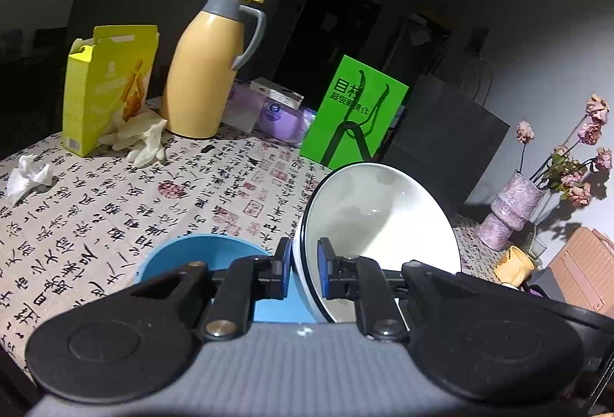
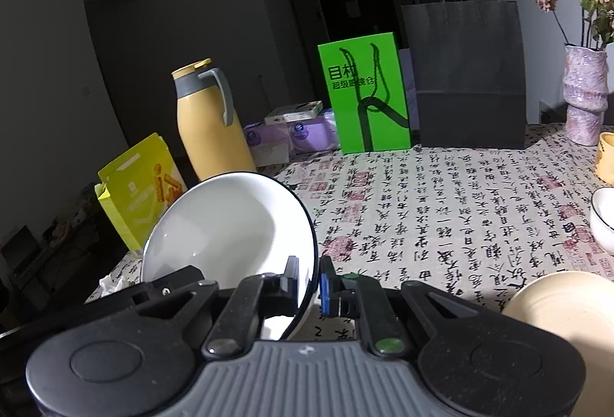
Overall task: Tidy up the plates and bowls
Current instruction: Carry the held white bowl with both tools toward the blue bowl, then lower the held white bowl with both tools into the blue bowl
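My left gripper [image 1: 305, 271] is shut on the rim of a white bowl with a dark rim [image 1: 376, 217], held tilted above the table. A blue bowl [image 1: 199, 256] sits on the tablecloth just below and left of it. My right gripper [image 2: 310, 281] is shut on the rim of a white plate with a dark rim [image 2: 230, 225], held tilted to the left. A cream bowl [image 2: 568, 305] lies at the lower right, and another white bowl [image 2: 604, 219] sits at the right edge.
A yellow thermos jug [image 1: 207, 71], a yellow carton [image 1: 105, 87], gloves [image 1: 142, 139], a crumpled tissue [image 1: 27, 179], purple packs [image 1: 276, 114], a green bag [image 1: 353, 114], a black paper bag [image 2: 468, 71], a vase of dried roses [image 1: 510, 210] and a yellow cup [image 1: 514, 265] stand around the calligraphy tablecloth [image 2: 441, 217].
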